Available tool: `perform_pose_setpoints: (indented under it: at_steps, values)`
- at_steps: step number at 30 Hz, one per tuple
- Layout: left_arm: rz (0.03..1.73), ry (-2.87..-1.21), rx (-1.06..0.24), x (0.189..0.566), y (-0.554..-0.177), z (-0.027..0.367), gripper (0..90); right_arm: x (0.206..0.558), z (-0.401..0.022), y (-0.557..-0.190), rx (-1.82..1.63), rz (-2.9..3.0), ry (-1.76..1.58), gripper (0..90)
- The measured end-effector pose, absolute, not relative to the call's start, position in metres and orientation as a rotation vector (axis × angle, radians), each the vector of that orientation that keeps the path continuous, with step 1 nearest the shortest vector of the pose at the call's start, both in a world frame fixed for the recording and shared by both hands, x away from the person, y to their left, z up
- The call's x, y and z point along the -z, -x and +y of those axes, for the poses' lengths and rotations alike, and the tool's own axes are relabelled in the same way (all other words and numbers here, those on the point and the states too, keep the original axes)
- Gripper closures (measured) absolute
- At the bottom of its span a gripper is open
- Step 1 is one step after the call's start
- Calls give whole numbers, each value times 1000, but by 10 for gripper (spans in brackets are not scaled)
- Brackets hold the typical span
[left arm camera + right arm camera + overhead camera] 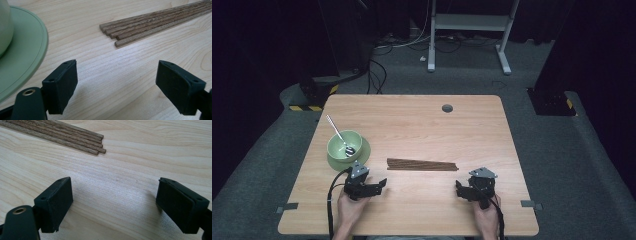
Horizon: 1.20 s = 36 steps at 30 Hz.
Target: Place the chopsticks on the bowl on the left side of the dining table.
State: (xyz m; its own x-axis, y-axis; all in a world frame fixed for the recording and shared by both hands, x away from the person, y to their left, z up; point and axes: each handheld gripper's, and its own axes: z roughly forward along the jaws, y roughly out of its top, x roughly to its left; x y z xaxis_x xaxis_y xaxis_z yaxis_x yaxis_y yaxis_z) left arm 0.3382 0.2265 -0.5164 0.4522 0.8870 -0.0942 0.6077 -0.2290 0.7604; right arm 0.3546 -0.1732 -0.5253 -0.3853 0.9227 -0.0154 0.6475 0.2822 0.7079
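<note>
Chopsticks (422,164) lie bundled side by side mid-table, ends squared for an easy pick; left gripper (381,183) and right gripper (459,187) flank them, jaws wide, nothing held; green bowl (344,144) waits left, likely their destination.

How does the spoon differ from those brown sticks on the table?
The spoon is shiny metal; the sticks are dark brown wood. The spoon leans tilted in the green bowl, handle rising over the rim; the sticks lie flat on the table. The spoon is single; the sticks form a bundle of several side by side. Both are long, thin and held by no gripper.
</note>
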Motion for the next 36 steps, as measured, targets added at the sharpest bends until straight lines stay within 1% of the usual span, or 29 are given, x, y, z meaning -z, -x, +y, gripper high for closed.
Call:
perform_pose_setpoints:
  at_steps: [3,6,12,16,20,28,36]
  values:
    - [1227,-1952,-458,514,-338,226,185,525,-173,-354,-872,2132,-1411,135]
    - [1200,-1944,-438,512,-339,227,218,525,-173,-354,-872,2132,-1415,135]
    - [1179,-1986,-409,508,-341,225,226,525,-173,-354,-871,2133,-1415,135]
    - [1169,-1982,-392,504,-343,226,242,525,-173,-354,-871,2134,-1414,135]
    - [1170,-1984,-389,501,-346,225,242,525,-173,-354,-871,2135,-1408,136]
    - [1153,-1995,-380,490,-353,220,213,525,-173,-354,-871,2137,-1404,136]
    - [1122,-2007,-369,481,-360,214,215,525,-173,-353,-872,2139,-1403,136]
